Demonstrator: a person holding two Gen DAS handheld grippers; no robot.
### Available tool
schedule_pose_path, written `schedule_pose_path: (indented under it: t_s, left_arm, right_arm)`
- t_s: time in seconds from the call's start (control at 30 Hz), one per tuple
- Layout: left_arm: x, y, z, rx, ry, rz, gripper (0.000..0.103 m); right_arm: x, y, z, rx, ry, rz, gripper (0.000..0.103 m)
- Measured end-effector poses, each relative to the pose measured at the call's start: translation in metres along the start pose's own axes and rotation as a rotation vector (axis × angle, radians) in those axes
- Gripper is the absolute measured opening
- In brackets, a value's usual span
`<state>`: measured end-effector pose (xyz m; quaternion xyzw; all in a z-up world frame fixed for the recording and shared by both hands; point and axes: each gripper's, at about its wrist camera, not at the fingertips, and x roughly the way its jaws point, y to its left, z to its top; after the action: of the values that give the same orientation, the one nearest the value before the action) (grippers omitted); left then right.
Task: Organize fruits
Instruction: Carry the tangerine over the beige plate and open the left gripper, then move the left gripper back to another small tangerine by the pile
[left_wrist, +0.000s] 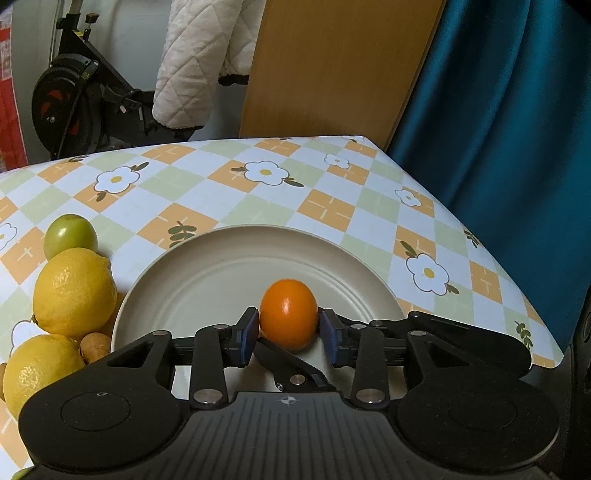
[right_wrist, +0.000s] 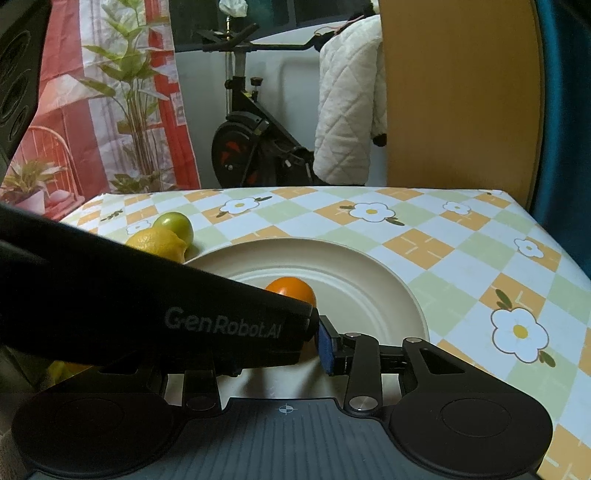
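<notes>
- Orange fruit (left_wrist: 289, 314), small and egg-shaped, sits between the blue pads (left_wrist: 252, 332) of the left gripper (left_wrist: 289, 334); both pads meet its sides, so the jaws are closed onto it at about its own width.
- It is over the near part of the cream plate (left_wrist: 207, 273); whether it rests on the plate or is just lifted off it cannot be told.
- Beyond the fruit, the plate's flat well and raised rim are bare all the way to the far edge.
- Left of the plate a cluster crowds the rim: two lemons (left_wrist: 74, 288), a green round fruit (left_wrist: 70, 236) behind them, and a small brownish fruit (left_wrist: 95, 345) touching the plate's edge.
- Checked, flowered tablecloth (left_wrist: 332, 192) runs open behind and to the right of the plate, out to the table's rounded far-right corner beside the teal curtain (left_wrist: 509, 110).
- From the right wrist view, the left gripper's black body (right_wrist: 155, 306) crosses low in front and hides the left finger of the right gripper (right_wrist: 280, 341).
- Only that gripper's right blue pad (right_wrist: 327, 347) shows, over the plate's near rim (right_wrist: 413, 306); how wide its jaws stand cannot be told.
- Past the table's back edge stand an exercise bike (right_wrist: 251, 147) and a wooden board (right_wrist: 458, 96).
</notes>
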<state>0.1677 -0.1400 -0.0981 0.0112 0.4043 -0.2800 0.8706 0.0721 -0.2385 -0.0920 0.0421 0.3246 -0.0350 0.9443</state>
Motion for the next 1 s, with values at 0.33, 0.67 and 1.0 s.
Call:
schedule_pose_path:
  t_s: [0.33,0.67,1.0]
  left_arm:
    - [-0.015,0.002,-0.003,-0.013,-0.026,0.009,0.048]
    - [-0.051,0.02,-0.013,-0.074,-0.069,0.026,0.048]
    - [-0.097,0.04,-0.032,-0.1,-0.11,0.047,0.048]
  right_arm:
    - [-0.014,-0.002,-0.006,0.01,-0.073,-0.001,0.048]
    - [-0.023,0.001,-0.008,-0.015,-0.103,-0.018,0.049]
    - [-0.047,0.016,-0.009,-0.028,-0.107,-0.013,0.048]
